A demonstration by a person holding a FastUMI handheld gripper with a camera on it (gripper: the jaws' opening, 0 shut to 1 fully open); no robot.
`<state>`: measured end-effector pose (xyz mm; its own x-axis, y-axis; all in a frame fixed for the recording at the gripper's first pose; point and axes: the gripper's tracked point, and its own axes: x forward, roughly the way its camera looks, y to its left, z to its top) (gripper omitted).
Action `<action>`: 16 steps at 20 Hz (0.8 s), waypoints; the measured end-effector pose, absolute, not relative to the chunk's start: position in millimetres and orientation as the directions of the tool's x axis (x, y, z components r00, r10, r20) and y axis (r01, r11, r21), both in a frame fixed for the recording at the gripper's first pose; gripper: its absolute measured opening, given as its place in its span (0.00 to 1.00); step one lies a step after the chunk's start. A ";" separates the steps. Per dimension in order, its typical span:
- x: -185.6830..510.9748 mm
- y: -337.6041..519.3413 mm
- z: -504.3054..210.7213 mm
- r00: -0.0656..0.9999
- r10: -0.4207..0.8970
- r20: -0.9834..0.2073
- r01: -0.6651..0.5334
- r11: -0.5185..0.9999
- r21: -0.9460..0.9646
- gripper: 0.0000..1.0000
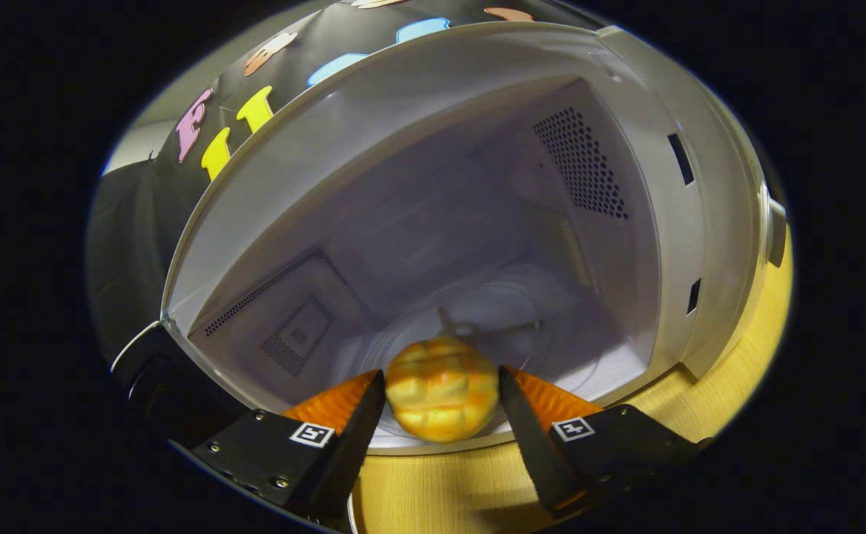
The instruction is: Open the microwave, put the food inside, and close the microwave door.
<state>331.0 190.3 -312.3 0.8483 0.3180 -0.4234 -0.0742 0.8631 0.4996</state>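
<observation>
A round golden bun (pixel 442 388) with a scored crust sits between the two fingers of my gripper (pixel 442 391); both fingers press its sides, so the gripper is shut on it. The bun hangs at the mouth of the open white microwave (pixel 433 148), over the front lip of its cavity. Just beyond the bun lies the clear glass turntable (pixel 552 326) on the cavity floor. The microwave's dark door (pixel 159 378) stands swung open to the left of the fingers.
The microwave stands on a light wooden tabletop (pixel 707 400), which shows under and to the right of the fingers. Perforated vent panels (pixel 581 163) mark the cavity's inner walls. The booth's black cloth wall (pixel 129 222) rises behind and left of the microwave.
</observation>
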 end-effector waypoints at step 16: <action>189.2 180.2 -161.3 0.887 0.389 -0.250 -0.306 0.899 0.312 0.94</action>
